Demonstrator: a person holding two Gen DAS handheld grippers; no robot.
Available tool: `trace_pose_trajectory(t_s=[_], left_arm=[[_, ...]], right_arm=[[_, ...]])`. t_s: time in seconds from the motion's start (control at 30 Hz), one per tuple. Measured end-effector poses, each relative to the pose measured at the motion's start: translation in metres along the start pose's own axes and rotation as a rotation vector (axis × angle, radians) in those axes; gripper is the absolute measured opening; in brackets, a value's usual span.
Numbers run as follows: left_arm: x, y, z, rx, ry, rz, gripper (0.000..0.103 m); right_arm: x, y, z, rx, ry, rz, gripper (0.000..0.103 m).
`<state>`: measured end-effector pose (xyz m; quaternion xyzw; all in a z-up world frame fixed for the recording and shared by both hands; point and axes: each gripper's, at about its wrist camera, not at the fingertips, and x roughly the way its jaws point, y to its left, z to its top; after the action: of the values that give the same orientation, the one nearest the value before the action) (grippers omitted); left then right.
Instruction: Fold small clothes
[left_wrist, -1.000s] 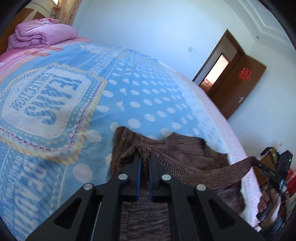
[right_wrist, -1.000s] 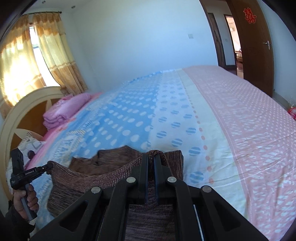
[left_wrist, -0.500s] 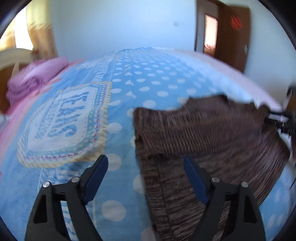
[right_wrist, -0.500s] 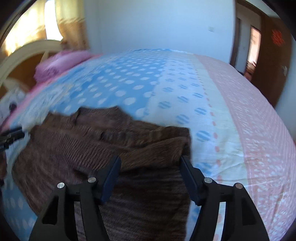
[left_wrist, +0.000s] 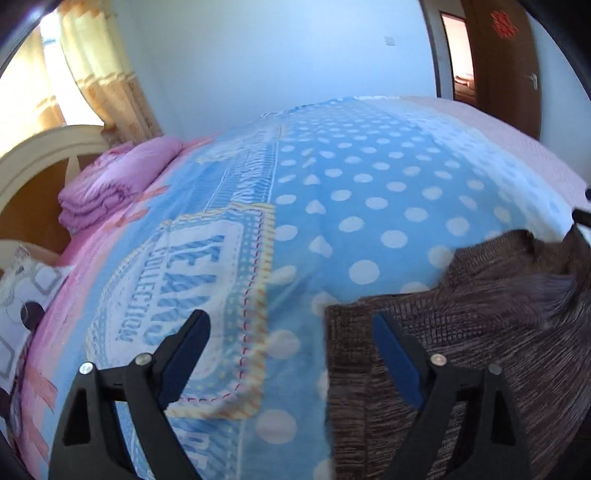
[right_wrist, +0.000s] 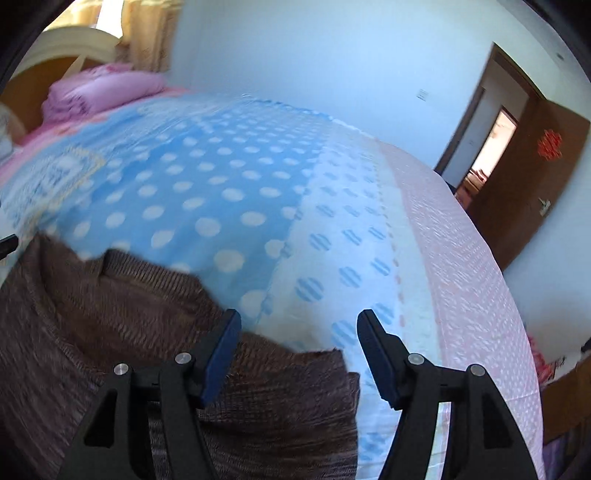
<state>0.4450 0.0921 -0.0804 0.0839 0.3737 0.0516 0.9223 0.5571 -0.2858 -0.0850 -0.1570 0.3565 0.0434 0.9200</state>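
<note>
Blue dotted cloth covers the bed (left_wrist: 369, 192), the biggest thing in both views, with a pink strip along its door side and a printed badge panel (left_wrist: 192, 295) toward the headboard (left_wrist: 33, 155). All places below are told from the bed.

On its near edge lies the brown knit garment (left_wrist: 480, 332), spread flat with some folds; in the right wrist view it fills the lower left (right_wrist: 92, 332), one corner reaching toward the pale dotted band. At the bed's head end sits a folded purple quilt (left_wrist: 114, 184), with a patterned pillow (left_wrist: 26, 291) just beside it nearer the camera. Beyond the bed's far side stand yellow curtains (left_wrist: 99, 74) and, toward the foot, a brown door (right_wrist: 524, 184) bearing a red ornament.

Over the bed's near edge, the left gripper (left_wrist: 291, 332) has its jaws wide and opening, nothing pressed between them; its right finger hangs over the garment's edge, the left over the badge panel. The right gripper (right_wrist: 299, 332) stands partly apart and grips nothing, its left finger above the garment, its right above bare sheet.
</note>
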Motion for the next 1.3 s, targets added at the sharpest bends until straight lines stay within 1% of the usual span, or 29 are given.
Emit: trace_pose_trajectory(t_s=[0.07, 0.17, 0.23, 0.27, 0.33, 0.37, 0.43, 0.5, 0.53, 0.57, 0.6, 0.63, 0.67, 0.7, 0.73, 0.77, 0.8, 0.87, 0.93, 1.0, 1.03, 1.1, 1.13, 1.17, 1.2, 1.23, 1.3], left_arm=[[0.001, 0.010, -0.009, -0.003, 0.018, 0.007, 0.095], [0.000, 0.019, -0.035, -0.012, 0.062, 0.007, 0.095], [-0.007, 0.027, -0.054, -0.047, 0.073, -0.029, 0.094], [-0.013, 0.031, -0.065, -0.070, 0.080, -0.062, 0.094], [-0.029, 0.035, -0.084, -0.115, 0.091, -0.128, 0.094], [-0.035, 0.037, -0.094, -0.135, 0.092, -0.171, 0.094], [-0.041, 0.035, -0.109, -0.161, 0.119, -0.231, 0.093], [-0.041, 0.028, -0.118, -0.178, 0.129, -0.280, 0.087], [-0.039, 0.021, -0.119, -0.156, 0.135, -0.287, 0.086], [-0.037, 0.011, -0.120, -0.121, 0.138, -0.260, 0.086], [-0.035, 0.008, -0.120, -0.110, 0.134, -0.245, 0.086], [-0.032, 0.004, -0.118, -0.107, 0.130, -0.242, 0.086], [-0.028, 0.002, -0.117, -0.112, 0.134, -0.240, 0.086], [-0.026, 0.002, -0.115, -0.115, 0.135, -0.234, 0.088], [-0.024, 0.002, -0.113, -0.119, 0.136, -0.227, 0.089], [-0.022, 0.000, -0.111, -0.123, 0.128, -0.217, 0.090], [-0.023, 0.001, -0.114, -0.121, 0.124, -0.211, 0.092], [-0.022, 0.000, -0.114, -0.125, 0.115, -0.209, 0.092], [-0.023, 0.005, -0.117, -0.136, 0.109, -0.221, 0.092], [-0.024, 0.009, -0.118, -0.164, 0.100, -0.227, 0.092], [-0.024, 0.010, -0.120, -0.172, 0.096, -0.231, 0.092], [-0.023, 0.010, -0.120, -0.171, 0.095, -0.233, 0.092], [-0.023, 0.010, -0.120, -0.172, 0.094, -0.236, 0.092], [-0.023, 0.011, -0.120, -0.176, 0.093, -0.239, 0.092], [-0.023, 0.011, -0.121, -0.178, 0.091, -0.242, 0.092], [-0.023, 0.012, -0.121, -0.180, 0.090, -0.244, 0.092], [-0.024, 0.013, -0.122, -0.184, 0.084, -0.247, 0.092]], right_arm=[[-0.002, -0.004, -0.011, 0.001, -0.003, 0.013, 0.066], [-0.006, -0.013, -0.036, 0.018, 0.009, 0.029, 0.066], [-0.011, -0.026, -0.055, 0.073, 0.025, 0.087, 0.066], [-0.015, -0.033, -0.064, 0.102, 0.028, 0.121, 0.066], [-0.019, -0.043, -0.078, 0.142, 0.032, 0.160, 0.066], [-0.018, -0.050, -0.084, 0.168, 0.041, 0.186, 0.066], [-0.012, -0.060, -0.088, 0.217, 0.071, 0.236, 0.066], [-0.005, -0.063, -0.085, 0.233, 0.073, 0.253, 0.057], [-0.001, -0.062, -0.080, 0.231, 0.070, 0.248, 0.056], [0.001, -0.061, -0.077, 0.234, 0.073, 0.256, 0.054], [0.007, -0.059, -0.073, 0.239, 0.089, 0.280, 0.051], [0.016, -0.054, -0.070, 0.240, 0.128, 0.302, 0.047], [0.022, -0.049, -0.068, 0.231, 0.152, 0.294, 0.024], [0.024, -0.042, -0.066, 0.202, 0.152, 0.256, 0.003], [0.022, -0.037, -0.065, 0.176, 0.135, 0.227, 0.003], [0.020, -0.038, -0.065, 0.176, 0.116, 0.200, 0.003], [0.019, -0.043, -0.066, 0.206, 0.105, 0.170, 0.003], [0.025, -0.058, -0.069, 0.261, 0.121, 0.124, 0.003], [0.029, -0.058, -0.072, 0.220, 0.138, 0.120, 0.003], [0.020, -0.052, -0.070, 0.168, 0.113, 0.100, 0.005], [0.011, -0.047, -0.066, 0.141, 0.089, 0.085, 0.008], [-0.007, -0.040, -0.058, 0.129, 0.036, 0.088, 0.038], [-0.019, -0.034, -0.053, 0.131, -0.006, 0.120, 0.039], [-0.026, -0.027, -0.048, 0.128, -0.020, 0.173, 0.039], [-0.031, -0.013, -0.043, 0.113, -0.006, 0.258, 0.039], [-0.032, 0.000, -0.040, 0.097, 0.013, 0.319, 0.039], [-0.031, 0.033, -0.036, 0.051, 0.047, 0.405, 0.039]])
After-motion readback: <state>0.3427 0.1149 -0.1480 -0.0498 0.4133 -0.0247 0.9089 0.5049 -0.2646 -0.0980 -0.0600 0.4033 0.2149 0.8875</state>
